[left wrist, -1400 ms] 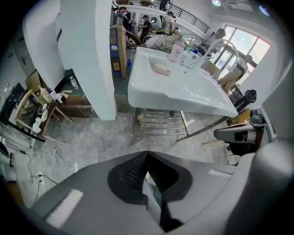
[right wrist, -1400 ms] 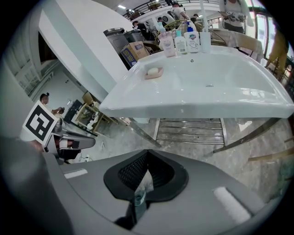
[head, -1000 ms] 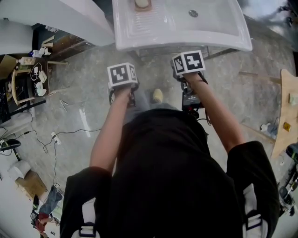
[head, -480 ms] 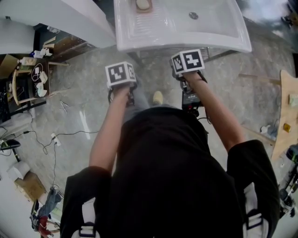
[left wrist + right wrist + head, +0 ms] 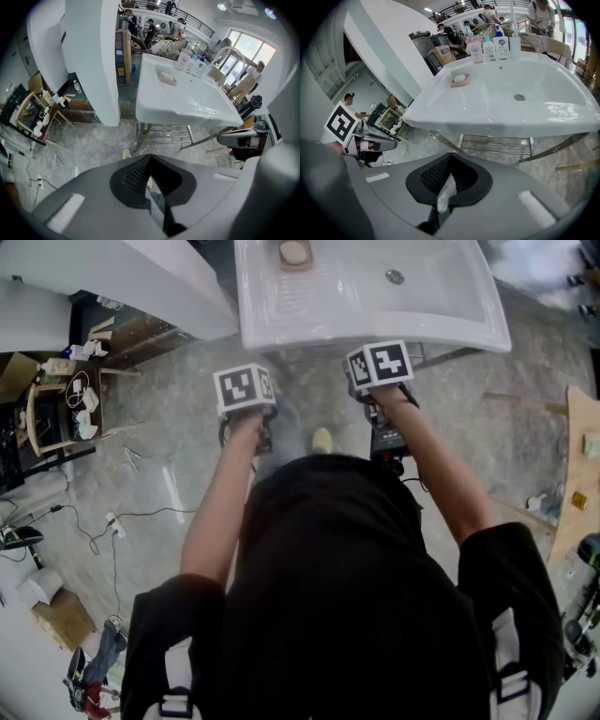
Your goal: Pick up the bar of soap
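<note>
A pale oval bar of soap [image 5: 293, 252] lies in a pink dish at the far left corner of the white sink [image 5: 441, 320]. It also shows in the left gripper view as the soap [image 5: 167, 78] and in the right gripper view as the soap [image 5: 460, 78]. Both grippers hang in front of the sink's front edge, over the floor and well short of the soap. My left gripper [image 5: 149, 157] is shut with nothing in it. My right gripper [image 5: 451, 155] is shut and empty too. In the head view only their marker cubes, left [image 5: 245, 388] and right [image 5: 380, 365], show clearly.
Several bottles [image 5: 490, 47] stand along the sink's back edge beside a faucet [image 5: 225, 51]; the drain [image 5: 519, 97] lies mid-basin. A metal frame [image 5: 497, 143] runs under the sink. A white column [image 5: 91, 61] stands to the left, with cluttered shelves [image 5: 56, 399] and floor cables beyond.
The sink has slid a little lower in the head view and the soap now shows in full. Both grippers stay just before its front edge, jaws unchanged.
</note>
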